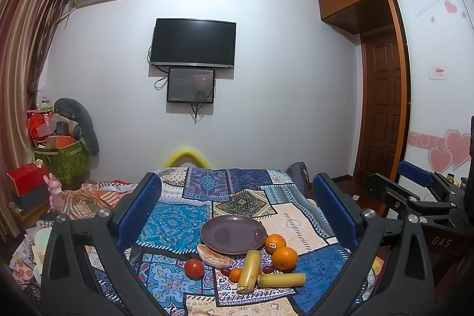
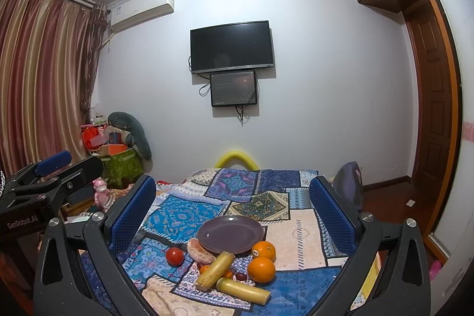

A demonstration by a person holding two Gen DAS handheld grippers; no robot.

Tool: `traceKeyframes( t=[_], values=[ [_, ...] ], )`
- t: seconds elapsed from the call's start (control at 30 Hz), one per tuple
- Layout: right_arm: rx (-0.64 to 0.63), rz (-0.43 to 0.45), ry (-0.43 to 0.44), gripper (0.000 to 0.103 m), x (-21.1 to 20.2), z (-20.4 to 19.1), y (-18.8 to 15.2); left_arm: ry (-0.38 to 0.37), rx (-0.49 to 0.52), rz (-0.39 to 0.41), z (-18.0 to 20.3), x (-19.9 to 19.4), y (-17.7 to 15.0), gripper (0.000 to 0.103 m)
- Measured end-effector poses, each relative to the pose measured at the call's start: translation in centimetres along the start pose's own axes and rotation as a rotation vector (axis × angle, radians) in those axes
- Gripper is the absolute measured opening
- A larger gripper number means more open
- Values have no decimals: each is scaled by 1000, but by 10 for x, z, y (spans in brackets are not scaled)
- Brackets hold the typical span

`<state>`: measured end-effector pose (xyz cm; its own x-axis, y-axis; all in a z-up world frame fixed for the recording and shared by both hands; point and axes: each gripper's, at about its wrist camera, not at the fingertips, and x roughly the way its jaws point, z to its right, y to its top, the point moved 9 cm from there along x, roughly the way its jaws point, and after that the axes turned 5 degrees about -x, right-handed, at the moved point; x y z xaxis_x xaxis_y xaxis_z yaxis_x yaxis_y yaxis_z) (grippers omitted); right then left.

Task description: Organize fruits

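Nothing is sorted yet — the plate (image 1: 219, 230) is bare, all the fruit (image 1: 283, 257) lies beside it. Both grippers' fingers (image 1: 333, 212) wide apart, holding nothing.

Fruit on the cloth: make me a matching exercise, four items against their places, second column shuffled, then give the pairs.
Items
1. tomato
2. plate
3. peeled segment
4. two oranges

Places
A. against the plate's near-left rim
B. right of the plate's near edge, one behind the other
C. leftmost of the fruit
D. behind all the fruit, nothing on it

Pairs: 1-C, 2-D, 3-A, 4-B
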<state>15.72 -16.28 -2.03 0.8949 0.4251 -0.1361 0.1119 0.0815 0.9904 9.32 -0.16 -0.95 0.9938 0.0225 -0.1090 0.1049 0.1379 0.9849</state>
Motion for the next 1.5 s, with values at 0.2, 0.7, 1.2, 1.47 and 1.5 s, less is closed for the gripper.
traceKeyframes(
  t=[0.2,0.7,1.2,1.47,1.5],
  values=[
    [-1,0,-1,103,0,0,0,0,0,-1,-1,1,0,103],
    [-20,-27,-12,103,16,2,-12,29,-11,-76,-18,29,-20,103],
    [-43,-284,-6,103,94,34,-91,53,-94,-326,-74,111,-89,103],
    [-33,-436,4,103,136,53,-138,46,-168,-426,-103,153,-111,103],
    [-29,-457,11,103,140,55,-145,51,-174,-448,-109,161,-117,103]
  ],
)
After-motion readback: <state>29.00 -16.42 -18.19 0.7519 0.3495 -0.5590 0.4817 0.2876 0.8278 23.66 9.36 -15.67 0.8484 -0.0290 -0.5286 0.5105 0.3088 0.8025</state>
